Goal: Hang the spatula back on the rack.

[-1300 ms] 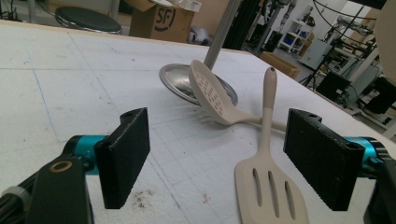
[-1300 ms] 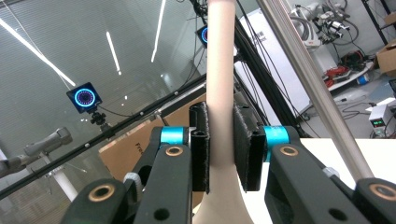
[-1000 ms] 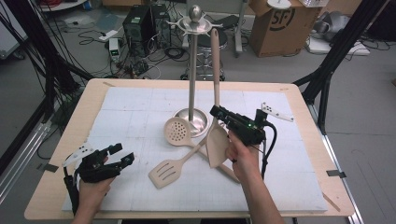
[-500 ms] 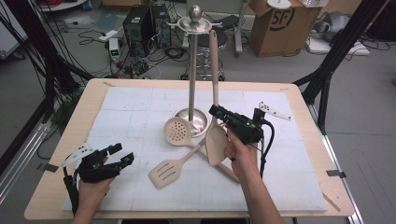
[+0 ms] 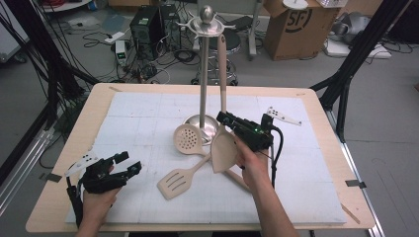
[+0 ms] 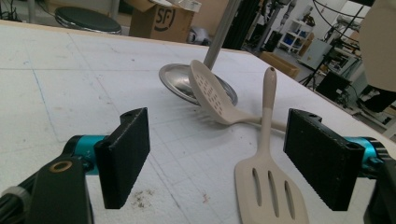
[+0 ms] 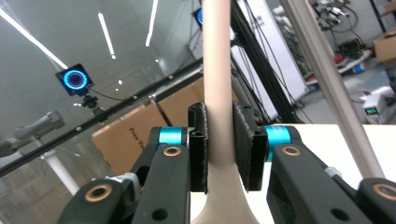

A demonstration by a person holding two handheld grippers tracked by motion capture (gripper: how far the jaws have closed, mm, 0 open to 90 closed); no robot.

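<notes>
Clamping the handle of a beige spoon [image 5: 223,148], the right gripper [image 5: 228,120] held it upright beside the steel pole of the utensil stand [image 5: 204,74], its jaws having just eased slightly wider with the handle between them. Its bowl hung near the stand's base, close above the mat. A skimmer [image 5: 188,138] leaned on that base and a slotted turner [image 5: 177,181] lay just in front. Near the table's front left corner, well apart, the left gripper [image 5: 127,163] rested with jaws spread, nothing between them.
</notes>
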